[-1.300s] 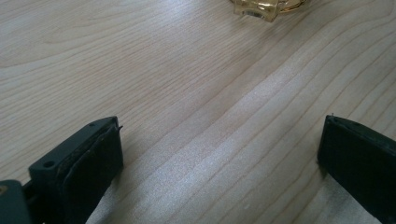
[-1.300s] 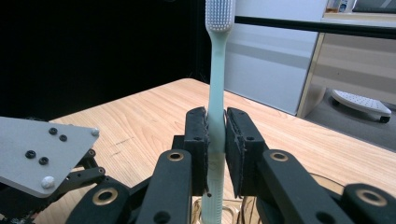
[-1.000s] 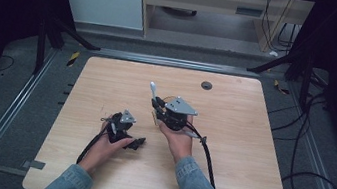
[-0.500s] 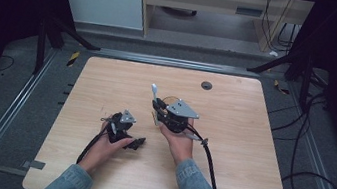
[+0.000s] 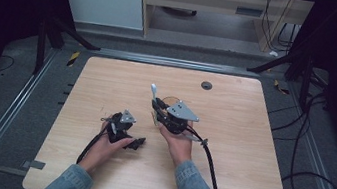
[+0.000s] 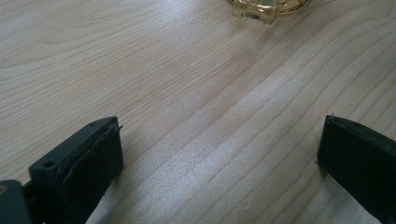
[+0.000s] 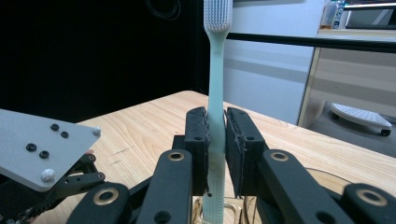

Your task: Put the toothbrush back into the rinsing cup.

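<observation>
Right gripper (image 7: pixel 215 140) clamps toothbrush (image 7: pixel 215 98) upright above the amber glass (image 6: pixel 266 8), unmoved — insertion pending; left gripper (image 6: pixel 219 154) rests wide open, empty.

Pale green toothbrush (image 7: pixel 216 116), upright, bristled head up, above amber glass (image 6: pixel 267 8).
</observation>
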### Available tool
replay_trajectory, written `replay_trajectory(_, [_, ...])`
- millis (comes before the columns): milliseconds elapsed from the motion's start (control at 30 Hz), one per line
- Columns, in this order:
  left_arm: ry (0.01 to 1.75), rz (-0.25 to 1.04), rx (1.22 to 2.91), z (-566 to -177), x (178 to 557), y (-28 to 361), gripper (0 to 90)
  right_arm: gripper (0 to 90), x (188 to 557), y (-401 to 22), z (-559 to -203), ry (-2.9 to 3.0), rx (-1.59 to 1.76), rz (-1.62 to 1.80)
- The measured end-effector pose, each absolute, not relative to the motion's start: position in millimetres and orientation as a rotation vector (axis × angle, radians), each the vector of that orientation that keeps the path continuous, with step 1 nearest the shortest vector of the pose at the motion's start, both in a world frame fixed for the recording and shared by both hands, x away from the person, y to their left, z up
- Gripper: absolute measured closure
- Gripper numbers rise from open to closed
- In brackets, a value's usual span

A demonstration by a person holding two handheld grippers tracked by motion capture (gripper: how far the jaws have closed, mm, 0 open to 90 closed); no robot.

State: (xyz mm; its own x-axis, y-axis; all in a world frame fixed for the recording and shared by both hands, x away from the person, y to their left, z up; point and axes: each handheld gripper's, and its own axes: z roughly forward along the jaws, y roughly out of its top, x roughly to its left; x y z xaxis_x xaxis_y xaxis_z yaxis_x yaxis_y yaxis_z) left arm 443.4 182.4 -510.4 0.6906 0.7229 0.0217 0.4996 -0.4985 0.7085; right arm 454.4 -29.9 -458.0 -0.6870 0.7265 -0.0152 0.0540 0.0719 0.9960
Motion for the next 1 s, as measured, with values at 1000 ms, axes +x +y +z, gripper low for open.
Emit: replay_trajectory(1000, [0.93, 0.415, 2.205, -510.4, 443.6, 182.4, 0.0, 79.3, 451.9, -25.1, -474.6, 1.881, 0.73, 1.625])
